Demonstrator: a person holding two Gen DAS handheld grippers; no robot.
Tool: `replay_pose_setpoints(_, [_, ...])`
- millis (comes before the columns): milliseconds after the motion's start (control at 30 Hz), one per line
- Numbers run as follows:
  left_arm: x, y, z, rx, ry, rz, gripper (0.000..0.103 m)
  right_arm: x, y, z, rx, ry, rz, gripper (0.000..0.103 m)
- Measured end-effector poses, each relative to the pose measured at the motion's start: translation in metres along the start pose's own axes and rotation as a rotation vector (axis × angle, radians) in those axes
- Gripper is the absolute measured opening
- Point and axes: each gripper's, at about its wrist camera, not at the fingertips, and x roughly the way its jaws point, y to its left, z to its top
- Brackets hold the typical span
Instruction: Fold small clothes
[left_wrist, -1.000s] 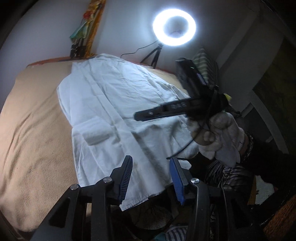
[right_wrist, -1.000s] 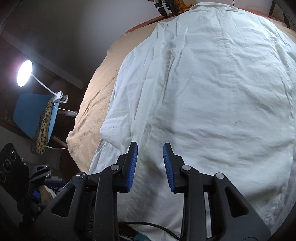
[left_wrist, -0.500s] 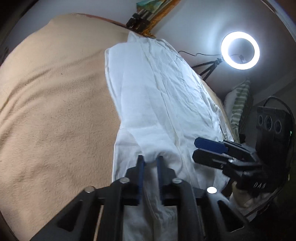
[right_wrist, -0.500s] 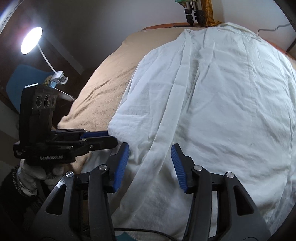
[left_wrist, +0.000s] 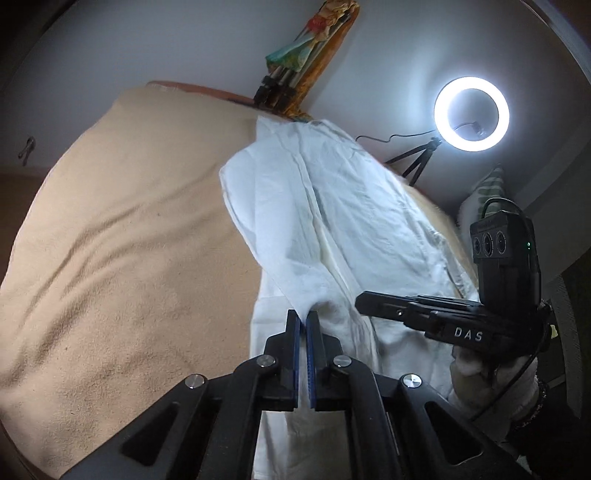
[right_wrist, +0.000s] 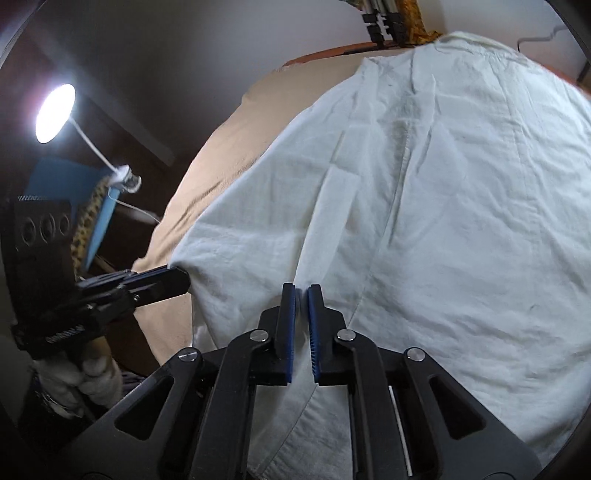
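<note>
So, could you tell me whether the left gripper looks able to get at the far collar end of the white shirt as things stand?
Probably not yet: the left gripper is shut on the white shirt at its near edge, and would have to release first.

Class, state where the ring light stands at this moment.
In the left wrist view the ring light glows upper right, on a small tripod behind the white shirt's far edge.
</note>
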Motion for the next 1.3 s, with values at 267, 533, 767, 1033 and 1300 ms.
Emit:
replay_pose_setpoints(267, [0.010, 0.008, -0.014, -0.004, 0.037, 0.054, 0.005, -0.022, 0.005, -0.010, -0.120, -0.056, -0.269, 0.008])
replay_pose_setpoints(533, [0.005, 0.004, -0.024, 0.040, 0.020, 0.114, 0.013, -0.009, 0.047, -0.024, -0.217, -0.040, -0.022, 0.008])
replay_pose_setpoints(767, [-0.018, 0.010, -0.048, 0.023, -0.005, 0.172, 0.048, -0.007, 0.025, -0.045, -0.205, 0.067, -0.207, 0.008])
replay_pose_setpoints(1033, [-0.033, 0.009, -0.091, -0.017, -0.028, 0.161, 0.049, -0.069, 0.052, -0.036, -0.290, 0.046, -0.094, 0.034])
replay_pose_setpoints(1300, [-0.024, -0.004, -0.107, 0.003, -0.031, 0.154, 0.041, -0.077, 0.108, 0.052, -0.397, -0.007, -0.104, 0.061])
